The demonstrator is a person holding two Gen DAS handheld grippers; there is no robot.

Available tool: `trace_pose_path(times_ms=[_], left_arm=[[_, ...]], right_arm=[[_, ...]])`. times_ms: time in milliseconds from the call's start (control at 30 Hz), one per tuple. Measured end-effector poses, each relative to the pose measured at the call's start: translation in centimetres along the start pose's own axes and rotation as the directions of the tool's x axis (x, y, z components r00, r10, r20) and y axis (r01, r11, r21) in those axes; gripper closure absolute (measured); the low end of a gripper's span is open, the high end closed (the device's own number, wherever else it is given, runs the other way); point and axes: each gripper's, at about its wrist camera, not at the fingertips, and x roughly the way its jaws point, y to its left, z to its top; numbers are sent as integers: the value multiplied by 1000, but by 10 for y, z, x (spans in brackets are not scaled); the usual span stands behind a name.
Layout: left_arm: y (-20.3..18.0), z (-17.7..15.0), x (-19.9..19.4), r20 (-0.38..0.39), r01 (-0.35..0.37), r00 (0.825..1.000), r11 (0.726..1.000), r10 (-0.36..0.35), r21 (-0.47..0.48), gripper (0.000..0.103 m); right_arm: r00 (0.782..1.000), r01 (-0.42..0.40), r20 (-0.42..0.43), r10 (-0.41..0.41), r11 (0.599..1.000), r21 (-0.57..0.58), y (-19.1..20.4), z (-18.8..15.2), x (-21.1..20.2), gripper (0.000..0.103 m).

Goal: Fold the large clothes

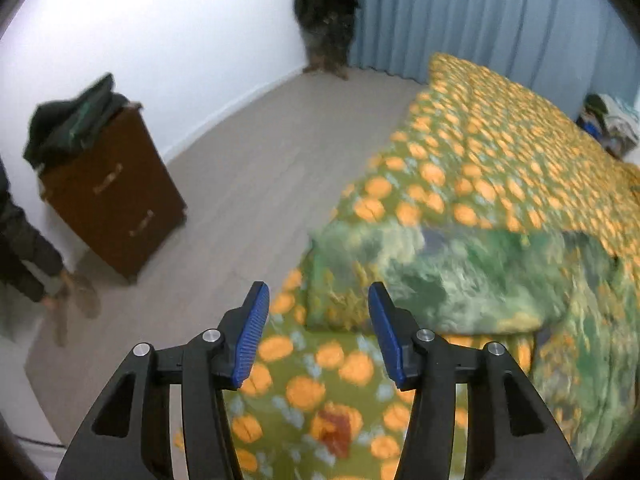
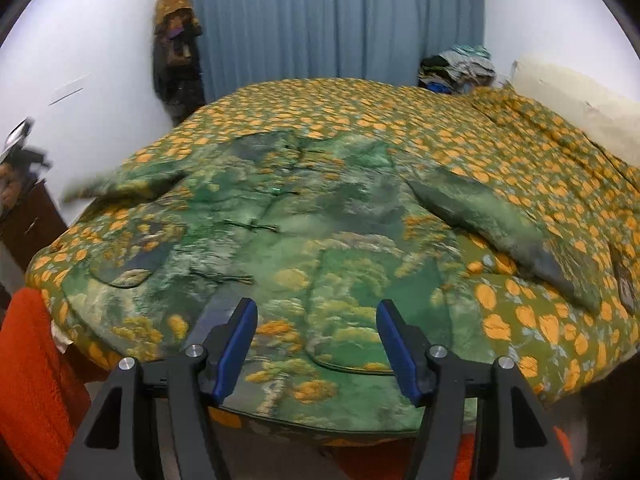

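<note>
right wrist view takes in the whole green printed jacket [image 2: 304, 240], spread flat and front up on the bedspread [image 2: 400, 120] with orange spots. its long axis runs from the hem at the near edge of the bed to the collar at the far side, toward the blue curtain [image 2: 332, 20]. two sleeves show: one [image 2: 504, 224] angles out to the right, the other [image 2: 124, 184] reaches left toward the bed's edge. four dark fastenings run up the middle, blurred. the right gripper [image 2: 316, 332] hovers over the hem with its blue fingers [image 2: 236, 340] spread wide and nothing between them. an orange cloth [image 2: 28, 380] hangs at the lower left, a heap of clothes [image 2: 460, 68] sits at the far right corner of the bed, and a pale pillow [image 2: 576, 100] lies at the right.

left wrist view shows only one blurred part of the jacket [image 1: 460, 272], to the right of centre on the same bedspread [image 1: 500, 140]. alone it shows one brown two-drawer cabinet [image 1: 116, 200] against the white wall, a dark green garment [image 1: 76, 120] piled on top, and the pale floor [image 1: 260, 168]. the left gripper [image 1: 318, 332] hangs above the bed's corner, its fingers [image 1: 252, 336] likewise parted and empty.
</note>
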Motion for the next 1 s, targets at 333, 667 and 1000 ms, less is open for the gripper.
trace_pose_path(times_ms=[333,667,1000], left_arm=[[-159,-173,-11,-376,486,843,844,-384,226,17],[-219,-216,15,-542,619,716,759,-440,201,29],[-243,-216,20,-545,655,678,742,-493,144,83]], right_arm=[[960,143,-272,-66,951,274,-132,-11,60,33],[907,4,-397,137,943,333,-171,-34,114,32],[919,-145,-266,292,876,460,-186,-31,90,32]])
